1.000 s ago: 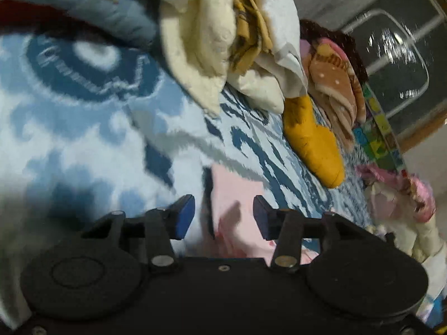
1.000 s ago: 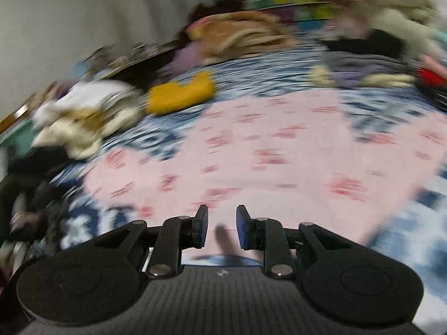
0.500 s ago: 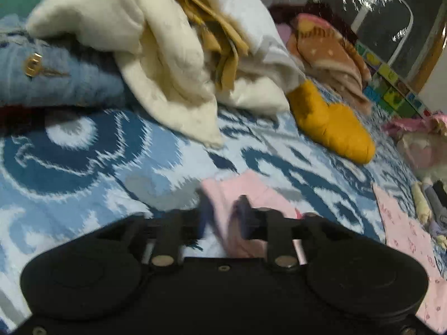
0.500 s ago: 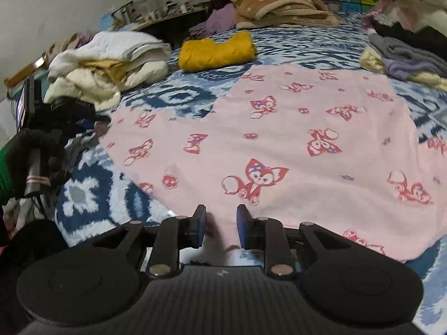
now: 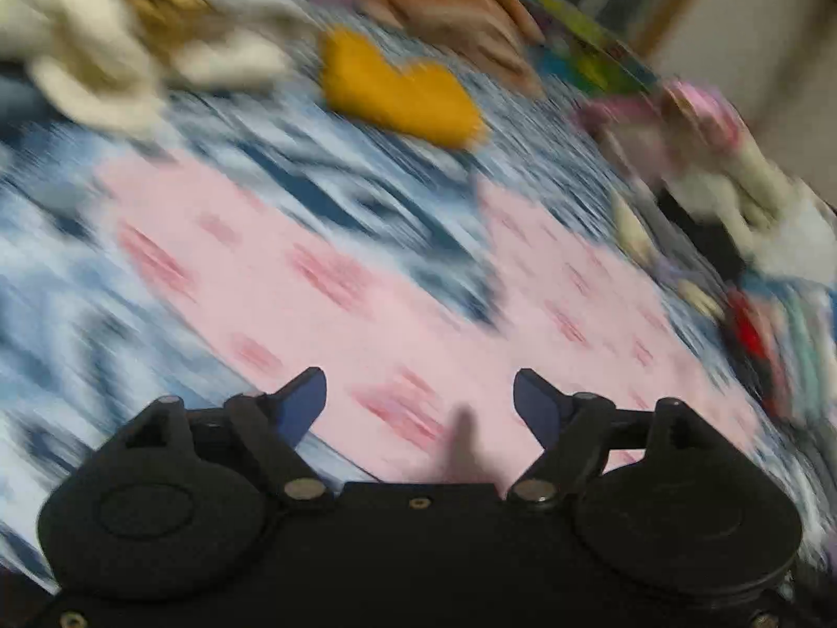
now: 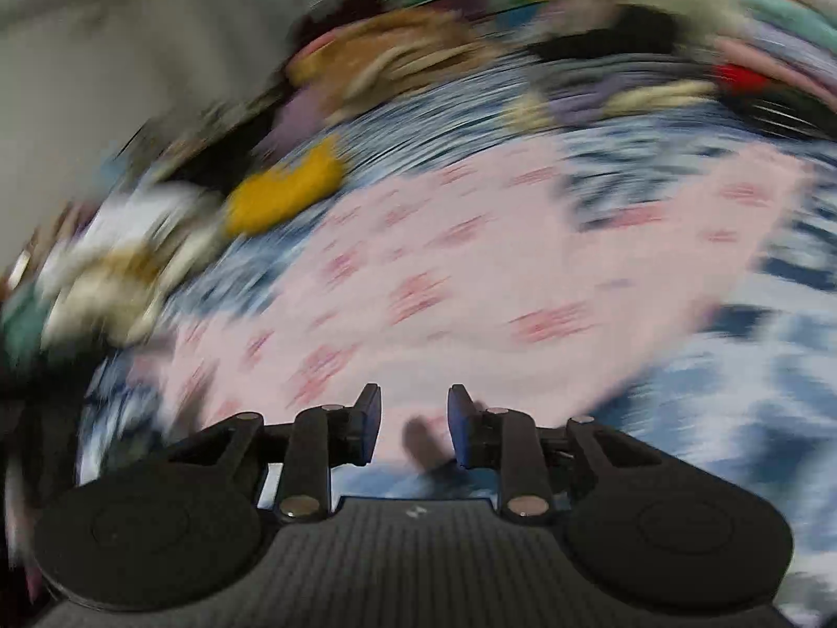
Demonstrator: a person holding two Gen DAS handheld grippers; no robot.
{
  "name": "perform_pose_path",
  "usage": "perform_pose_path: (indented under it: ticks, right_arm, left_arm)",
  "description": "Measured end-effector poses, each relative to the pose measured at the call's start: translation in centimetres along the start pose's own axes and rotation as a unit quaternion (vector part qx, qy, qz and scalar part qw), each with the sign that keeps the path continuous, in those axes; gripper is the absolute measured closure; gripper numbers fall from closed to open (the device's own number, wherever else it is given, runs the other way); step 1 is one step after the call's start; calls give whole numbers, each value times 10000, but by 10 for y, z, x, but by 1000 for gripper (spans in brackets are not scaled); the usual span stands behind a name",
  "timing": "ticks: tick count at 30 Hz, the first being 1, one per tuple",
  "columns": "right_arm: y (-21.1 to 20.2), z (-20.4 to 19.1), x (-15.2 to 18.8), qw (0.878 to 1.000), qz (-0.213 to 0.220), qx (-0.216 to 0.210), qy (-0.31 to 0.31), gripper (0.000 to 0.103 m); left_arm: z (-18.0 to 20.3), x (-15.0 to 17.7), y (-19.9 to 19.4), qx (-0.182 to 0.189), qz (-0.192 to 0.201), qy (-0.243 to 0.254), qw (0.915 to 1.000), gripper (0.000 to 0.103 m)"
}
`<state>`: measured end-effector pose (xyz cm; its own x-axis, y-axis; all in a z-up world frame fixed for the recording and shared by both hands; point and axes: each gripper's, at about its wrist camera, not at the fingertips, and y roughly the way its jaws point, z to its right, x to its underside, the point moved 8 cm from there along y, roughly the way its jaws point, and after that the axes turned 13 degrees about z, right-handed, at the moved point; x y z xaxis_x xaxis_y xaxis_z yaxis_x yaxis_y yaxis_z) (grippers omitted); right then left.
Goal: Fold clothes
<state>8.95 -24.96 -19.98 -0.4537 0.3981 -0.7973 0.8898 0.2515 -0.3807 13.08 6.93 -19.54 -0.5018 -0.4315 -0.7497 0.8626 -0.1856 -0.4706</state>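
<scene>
A pink garment with red prints lies spread flat on a blue-and-white patterned bedspread; it also shows in the right wrist view. My left gripper is wide open and empty just above the garment's near edge. My right gripper hangs over the garment's near edge with a narrow gap between its jaws and nothing in it. Both views are heavily motion-blurred.
A yellow folded item lies beyond the garment. A cream and white clothes pile is at the far left, brown blankets at the back, mixed clothes at the right.
My left gripper let go of the pink garment's corner, opened wide and swung right over the garment. My right gripper opened slightly and swung; both views are now blurred.
</scene>
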Motion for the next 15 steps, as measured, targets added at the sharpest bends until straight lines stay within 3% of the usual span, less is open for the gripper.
perform_pose_path:
  ticks: [2, 4, 7, 11, 15]
  right_arm:
    - [-2, 39, -22, 9972, 311, 436, 527, 72]
    - [1, 77, -41, 9906, 515, 875, 912, 71]
    - [9, 125, -67, 9780, 786, 1436, 1293, 71]
    - [24, 172, -99, 9632, 1110, 1833, 1625, 70]
    - [43, 216, -119, 9493, 1235, 2127, 1958, 69]
  left_arm:
    - [23, 11, 4, 307, -162, -124, 9993, 1]
    - [43, 18, 9, 443, -336, -65, 9984, 0]
    - [72, 25, 18, 361, -343, 472, 9976, 0]
    - [96, 43, 29, 948, -537, 626, 9921, 0]
    - [101, 59, 35, 1109, -734, 658, 9889, 0]
